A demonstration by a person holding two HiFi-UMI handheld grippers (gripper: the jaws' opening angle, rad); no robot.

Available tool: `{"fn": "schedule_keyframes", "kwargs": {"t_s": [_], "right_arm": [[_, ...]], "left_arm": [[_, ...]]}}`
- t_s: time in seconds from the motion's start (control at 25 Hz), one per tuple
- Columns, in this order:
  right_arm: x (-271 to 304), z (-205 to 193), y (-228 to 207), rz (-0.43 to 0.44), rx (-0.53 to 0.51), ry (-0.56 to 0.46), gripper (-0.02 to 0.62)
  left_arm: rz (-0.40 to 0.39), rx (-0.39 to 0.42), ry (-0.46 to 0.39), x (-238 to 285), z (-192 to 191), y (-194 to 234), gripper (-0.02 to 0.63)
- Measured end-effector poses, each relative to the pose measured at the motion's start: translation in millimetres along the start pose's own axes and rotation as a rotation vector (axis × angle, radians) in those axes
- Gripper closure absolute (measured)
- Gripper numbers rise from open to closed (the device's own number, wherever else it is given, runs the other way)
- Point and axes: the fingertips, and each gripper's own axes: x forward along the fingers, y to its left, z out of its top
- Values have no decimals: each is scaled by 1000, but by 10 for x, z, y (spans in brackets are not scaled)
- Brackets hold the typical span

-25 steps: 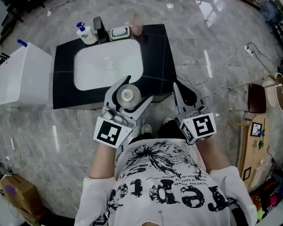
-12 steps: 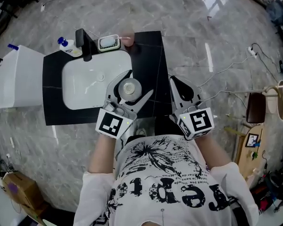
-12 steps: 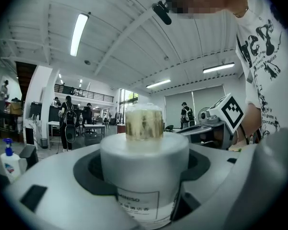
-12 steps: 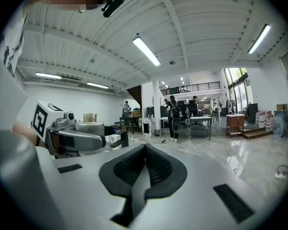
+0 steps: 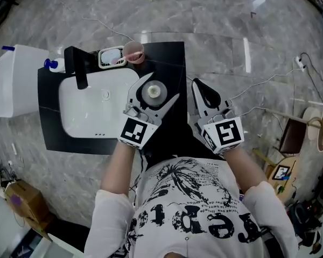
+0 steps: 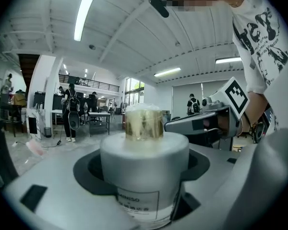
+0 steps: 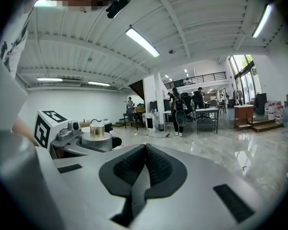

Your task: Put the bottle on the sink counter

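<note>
The bottle [image 6: 144,150] was clamped in the left hand-held gripper [image 5: 157,88] over the bare surface [image 5: 171,58] strip right of the basin [image 5: 91,109]. The right hand-held gripper [image 5: 200,87] was closed on nothing, at the surface's right edge.

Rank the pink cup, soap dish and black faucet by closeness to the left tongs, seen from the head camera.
1. Pink cup, nearest, just beyond the left tongs.
2. Soap dish, left of the cup.
3. Black faucet, farthest left.
</note>
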Motion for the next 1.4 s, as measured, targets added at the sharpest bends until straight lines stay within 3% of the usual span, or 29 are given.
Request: {"fn": "schedule_keyframes", "kwargs": {"t_s": [0.16, 0.4, 0.52, 0.64, 0.84, 1.16, 1.4], "right_arm": [[275, -229, -306, 12, 16, 33, 581], [588, -563, -691, 13, 11, 63, 581], [693, -695, -776, 14, 53, 81, 581], [813, -757, -758, 48, 29, 86, 581], [956, -769, -737, 97, -15, 75, 581], [1042, -819, -814, 101, -21, 89, 581], [1062, -815, -851, 100, -15, 91, 581]], "left_arm": [[0, -20, 97, 375, -361, 133, 256], [32, -17, 166, 857, -791, 380, 256], [57, -12, 207, 1010, -969, 485, 256], [68, -14, 227, 1127, -1108, 599, 256], [70, -8, 265, 1227, -1279, 709, 256], [53, -3, 362, 1270, -1441, 738, 256], [54, -24, 379, 1278, -1452, 747, 256]]}}
